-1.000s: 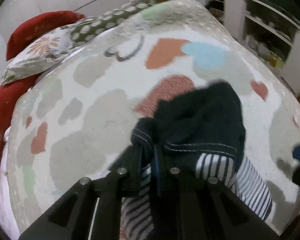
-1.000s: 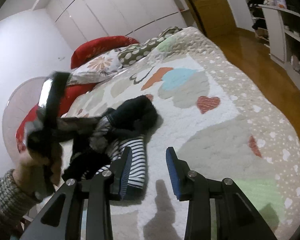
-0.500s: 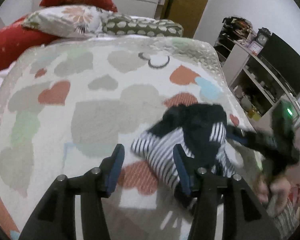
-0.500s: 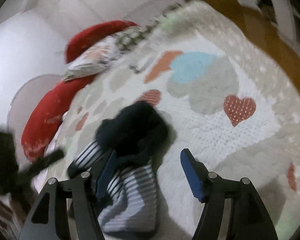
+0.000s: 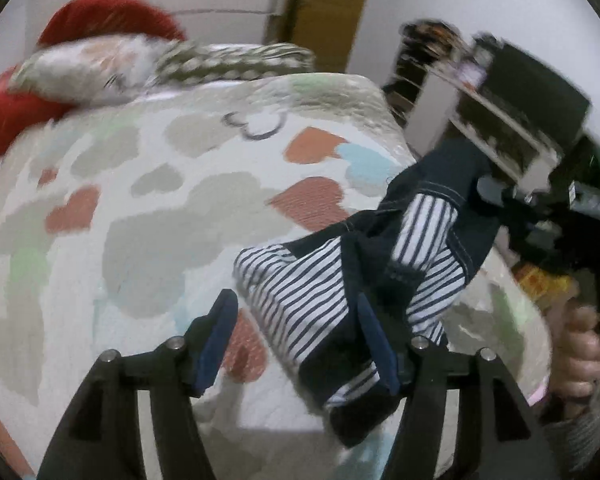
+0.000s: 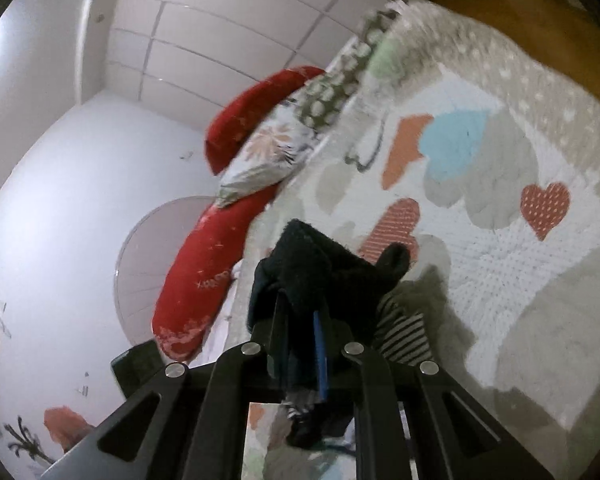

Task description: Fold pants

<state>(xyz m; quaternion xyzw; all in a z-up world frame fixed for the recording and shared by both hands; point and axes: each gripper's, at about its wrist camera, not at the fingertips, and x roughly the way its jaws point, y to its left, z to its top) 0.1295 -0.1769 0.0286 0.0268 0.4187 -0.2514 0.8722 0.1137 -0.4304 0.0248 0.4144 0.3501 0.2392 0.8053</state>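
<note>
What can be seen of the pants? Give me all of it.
The pants are small, of soft dark navy cloth with pale topstitching and panels of navy and white stripes. They are bunched, not flat: one end is lifted off the heart-patterned bedspread by the right gripper, closing on a dark fold, while the rest droops onto the bed. The left gripper is opening, with striped cloth between its jaws.

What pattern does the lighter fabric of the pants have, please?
Dark navy and white stripes on the pants, clearest in the left wrist view.

Blur smears the shelves [image 5: 496, 128]; dark pants [image 6: 320, 276] hide the right tongs' [image 6: 300, 320] tips.
</note>
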